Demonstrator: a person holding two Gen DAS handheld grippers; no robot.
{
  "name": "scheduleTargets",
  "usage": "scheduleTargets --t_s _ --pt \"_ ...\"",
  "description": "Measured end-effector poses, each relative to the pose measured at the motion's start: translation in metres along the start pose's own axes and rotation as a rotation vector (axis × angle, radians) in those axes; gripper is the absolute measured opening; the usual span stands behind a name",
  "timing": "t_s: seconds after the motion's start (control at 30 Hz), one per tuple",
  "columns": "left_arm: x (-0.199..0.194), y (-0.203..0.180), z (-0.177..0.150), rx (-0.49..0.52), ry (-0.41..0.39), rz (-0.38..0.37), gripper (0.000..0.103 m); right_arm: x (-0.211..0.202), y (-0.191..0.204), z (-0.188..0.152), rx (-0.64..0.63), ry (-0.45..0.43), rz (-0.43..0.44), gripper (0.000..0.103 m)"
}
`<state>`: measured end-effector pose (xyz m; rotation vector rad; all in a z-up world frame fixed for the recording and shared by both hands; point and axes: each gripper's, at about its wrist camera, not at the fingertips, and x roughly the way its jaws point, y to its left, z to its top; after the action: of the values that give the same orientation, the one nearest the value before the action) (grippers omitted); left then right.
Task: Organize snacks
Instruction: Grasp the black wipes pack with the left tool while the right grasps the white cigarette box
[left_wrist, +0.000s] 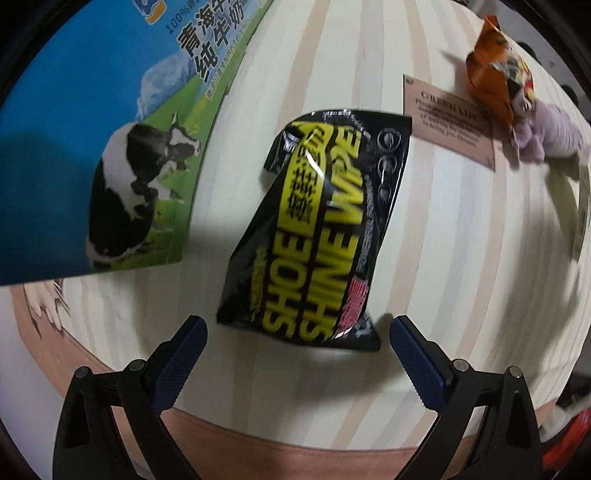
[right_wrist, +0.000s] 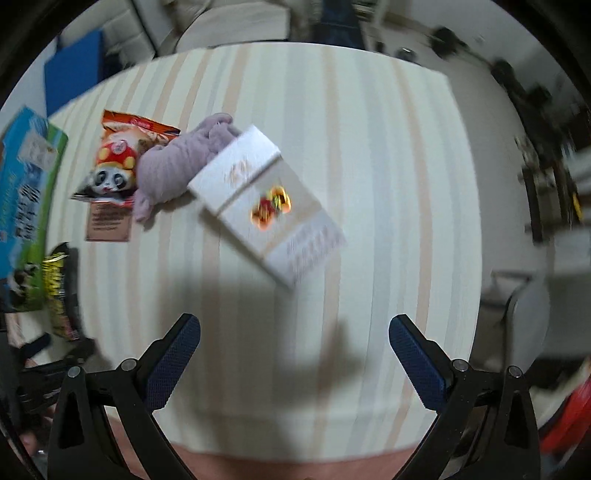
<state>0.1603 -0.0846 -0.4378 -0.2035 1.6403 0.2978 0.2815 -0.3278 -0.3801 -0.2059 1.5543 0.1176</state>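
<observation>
snack pouches — one black (left_wrist: 314, 236), one orange (right_wrist: 125, 155), one white box (right_wrist: 266, 206), both grippers (left_wrist: 295, 332) (right_wrist: 293, 332) spread, empty

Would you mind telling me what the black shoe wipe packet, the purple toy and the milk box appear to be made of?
Black shoe wipe packet: glossy plastic film, judging by its creases and glare streaks.
Purple toy: soft plush fabric, ribbed and matte.
Milk box: probably printed cardboard with a smooth coating; flat faces and straight edges.
</observation>
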Motion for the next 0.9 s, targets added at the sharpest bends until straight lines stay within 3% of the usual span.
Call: scheduleTargets --t_s 0.07,0.27,0.37,0.4,0.53,0.67,0.83,0.9 --pt "-0.001 -0.003 0.001 -0.003 -0.015 -0.007 0.086 0.011 0.002 0.018 -0.048 0.007 0.0 0.103" --pt "-0.002 -0.02 -0.005 0.028 -0.025 -0.024 0.084 0.038 0.003 0.052 -0.091 0.047 0.015 0.101" --pt "0.001 -0.026 -0.013 0.051 -0.005 -0.053 0.084 0.044 0.004 0.055 -0.101 0.069 0.0 0.075" --pt "0.001 -0.031 -0.017 0.071 0.0 -0.062 0.084 0.045 0.005 0.054 -0.108 0.077 -0.017 0.072" --pt "0.002 -0.059 -0.037 0.177 0.021 -0.102 0.084 0.047 0.001 0.042 -0.088 0.142 -0.015 0.065" --pt "0.002 -0.073 -0.052 0.257 0.038 -0.141 0.085 0.052 -0.004 0.007 -0.048 0.27 0.008 0.062" --pt "0.004 -0.048 -0.043 0.181 0.087 -0.27 0.085 0.059 -0.007 -0.033 -0.037 0.338 0.025 0.062" --pt "0.006 -0.037 -0.037 0.135 0.114 -0.319 0.085 0.06 -0.011 -0.034 -0.007 0.326 0.063 0.072"
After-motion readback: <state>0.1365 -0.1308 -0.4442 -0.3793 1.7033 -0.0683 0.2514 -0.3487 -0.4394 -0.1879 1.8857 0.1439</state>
